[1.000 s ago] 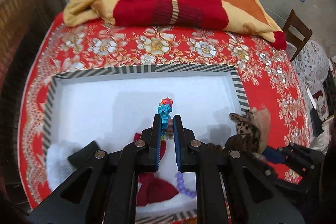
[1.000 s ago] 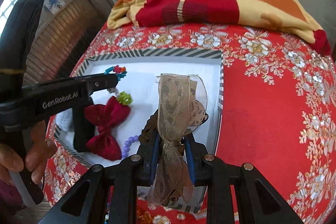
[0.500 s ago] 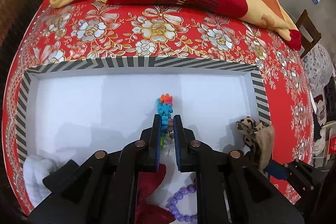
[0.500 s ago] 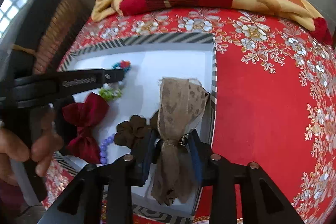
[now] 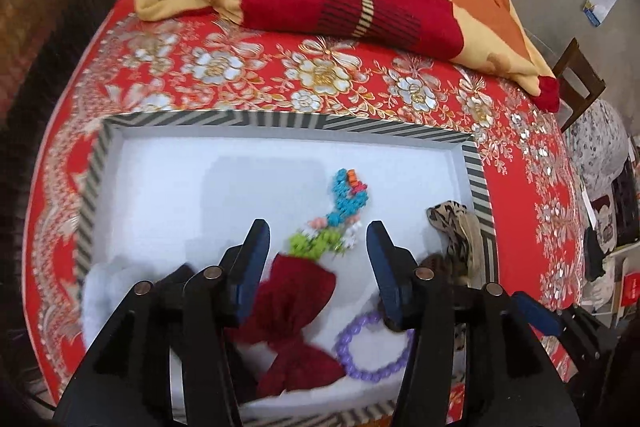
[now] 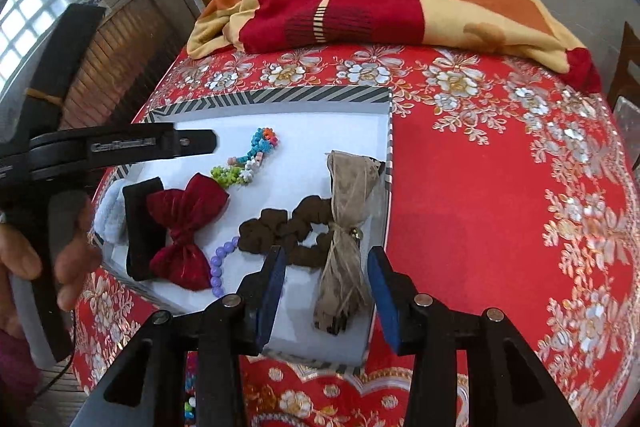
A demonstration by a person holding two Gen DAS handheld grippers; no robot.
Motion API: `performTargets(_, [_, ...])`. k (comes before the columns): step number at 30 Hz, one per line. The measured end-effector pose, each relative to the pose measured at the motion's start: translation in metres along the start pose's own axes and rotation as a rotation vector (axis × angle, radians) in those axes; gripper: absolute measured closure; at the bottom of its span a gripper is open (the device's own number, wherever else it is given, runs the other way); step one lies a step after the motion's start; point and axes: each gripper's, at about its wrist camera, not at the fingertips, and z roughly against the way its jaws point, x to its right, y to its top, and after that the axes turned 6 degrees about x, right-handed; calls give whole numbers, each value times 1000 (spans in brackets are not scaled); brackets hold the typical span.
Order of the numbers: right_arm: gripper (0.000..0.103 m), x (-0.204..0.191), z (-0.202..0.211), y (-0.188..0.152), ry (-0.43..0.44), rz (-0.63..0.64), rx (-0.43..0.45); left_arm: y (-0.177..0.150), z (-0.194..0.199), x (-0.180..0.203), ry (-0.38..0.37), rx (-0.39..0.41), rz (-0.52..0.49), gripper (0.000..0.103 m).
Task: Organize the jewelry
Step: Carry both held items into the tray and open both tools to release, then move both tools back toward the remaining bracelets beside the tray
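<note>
Lifting both wide-open, empty grippers, left gripper (image 5: 318, 247) and right gripper (image 6: 327, 281), straight up should spare the colourful beaded bracelet (image 5: 338, 213) and sheer brown ribbon bow (image 6: 346, 227).

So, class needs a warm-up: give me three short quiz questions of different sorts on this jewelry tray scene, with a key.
1. True or false: the left gripper is shut on the beaded string.
2. Which lies nearest the tray wall on its right side? A dark red bow B sheer tan ribbon bow C purple bead bracelet
3. Fill in: the right gripper is ____.

Key: 1 false, it is open above the string; 2 B; 3 open.
</note>
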Motion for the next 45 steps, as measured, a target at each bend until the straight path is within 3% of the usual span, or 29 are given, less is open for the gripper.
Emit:
performTargets(18, [62, -11, 49, -35, -27, 53, 23, -74, 74, -11, 67, 60, -1, 53])
performTargets(45, [61, -20, 108, -110, 8, 94, 28, -176, 134, 6, 153, 101, 17, 53])
